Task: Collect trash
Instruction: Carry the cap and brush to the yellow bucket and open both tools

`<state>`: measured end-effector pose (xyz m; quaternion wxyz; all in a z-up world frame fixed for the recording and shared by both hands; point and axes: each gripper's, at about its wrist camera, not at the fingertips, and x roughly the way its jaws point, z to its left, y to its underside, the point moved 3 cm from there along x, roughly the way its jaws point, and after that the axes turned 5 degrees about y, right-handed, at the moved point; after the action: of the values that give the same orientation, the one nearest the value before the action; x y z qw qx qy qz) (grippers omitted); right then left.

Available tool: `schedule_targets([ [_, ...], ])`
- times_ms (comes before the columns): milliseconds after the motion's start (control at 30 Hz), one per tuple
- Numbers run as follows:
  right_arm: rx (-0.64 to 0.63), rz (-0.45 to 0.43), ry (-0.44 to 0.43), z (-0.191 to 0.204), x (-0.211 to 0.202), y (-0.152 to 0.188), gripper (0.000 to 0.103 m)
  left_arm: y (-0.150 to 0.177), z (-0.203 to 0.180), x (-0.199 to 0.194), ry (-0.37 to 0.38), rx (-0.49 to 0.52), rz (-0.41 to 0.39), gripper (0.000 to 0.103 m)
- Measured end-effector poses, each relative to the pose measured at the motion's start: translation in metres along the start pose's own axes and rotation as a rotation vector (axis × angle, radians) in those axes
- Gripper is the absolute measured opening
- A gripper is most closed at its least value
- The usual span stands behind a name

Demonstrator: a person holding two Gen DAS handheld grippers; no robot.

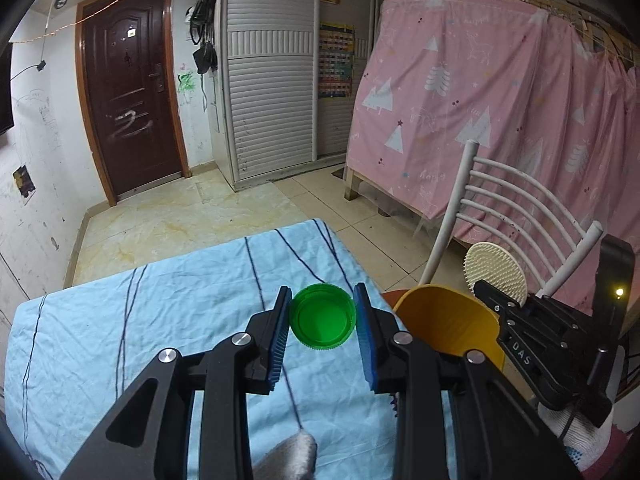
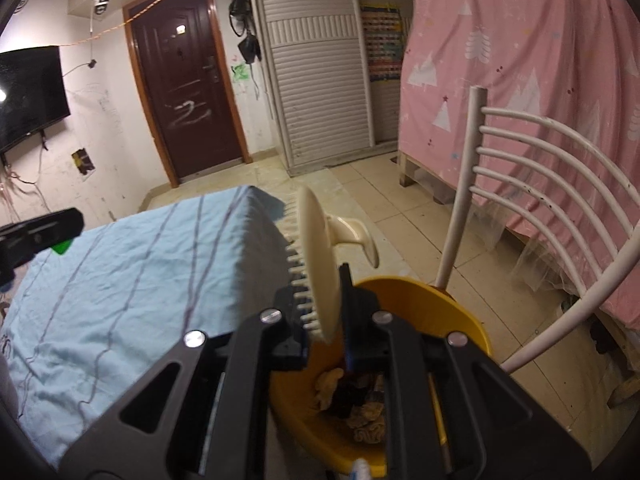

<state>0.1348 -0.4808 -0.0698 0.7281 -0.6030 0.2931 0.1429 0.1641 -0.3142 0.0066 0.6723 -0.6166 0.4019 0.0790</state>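
My left gripper [image 1: 322, 314] is shut on a green bottle cap [image 1: 322, 322], held open side up above the light blue cloth on the table [image 1: 160, 320]. The blue pads press on its two sides. To its right stands a yellow bin [image 1: 448, 324]. My right gripper [image 2: 326, 300] is shut on the edge of a cream round brush [image 2: 318, 264] with short bristles and a handle on its back, held over the yellow bin [image 2: 420, 300]. Crumpled scraps [image 2: 360, 400] lie inside the bin. The right gripper with the brush [image 1: 496, 276] also shows in the left wrist view.
A white metal chair [image 2: 532, 184] stands right behind the bin. Beyond it hangs a pink curtain [image 1: 500, 100] around a bed frame. A dark door [image 1: 128, 92], a louvred white wardrobe [image 1: 272, 92] and tiled floor lie ahead. A grey knitted thing [image 1: 292, 456] lies on the cloth below the left gripper.
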Motion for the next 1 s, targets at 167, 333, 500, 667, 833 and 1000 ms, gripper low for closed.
schedule_targets([
  [167,0.029,0.012,0.037,-0.018,0.017,0.006,0.021,0.000,-0.018,0.015,0.011,0.024,0.017,0.022],
  [333,0.046,0.000,0.053,-0.029,0.020,0.013,0.065,-0.002,-0.036,0.027,0.026,0.049,0.026,0.022],
  [500,0.066,-0.028,0.095,-0.044,0.014,0.013,0.065,-0.003,-0.057,0.041,0.071,0.055,0.036,0.022],
  [667,0.069,-0.059,0.148,-0.057,0.004,0.018,0.070,-0.005,-0.074,0.054,0.141,0.034,0.039,0.022],
  [833,0.068,-0.034,0.177,-0.069,0.008,0.030,0.070,-0.008,-0.081,0.068,0.221,-0.016,0.037,0.022],
  [1000,0.073,-0.011,0.189,-0.075,0.010,0.038,0.070,-0.007,-0.083,0.087,0.270,-0.062,0.069,0.025],
])
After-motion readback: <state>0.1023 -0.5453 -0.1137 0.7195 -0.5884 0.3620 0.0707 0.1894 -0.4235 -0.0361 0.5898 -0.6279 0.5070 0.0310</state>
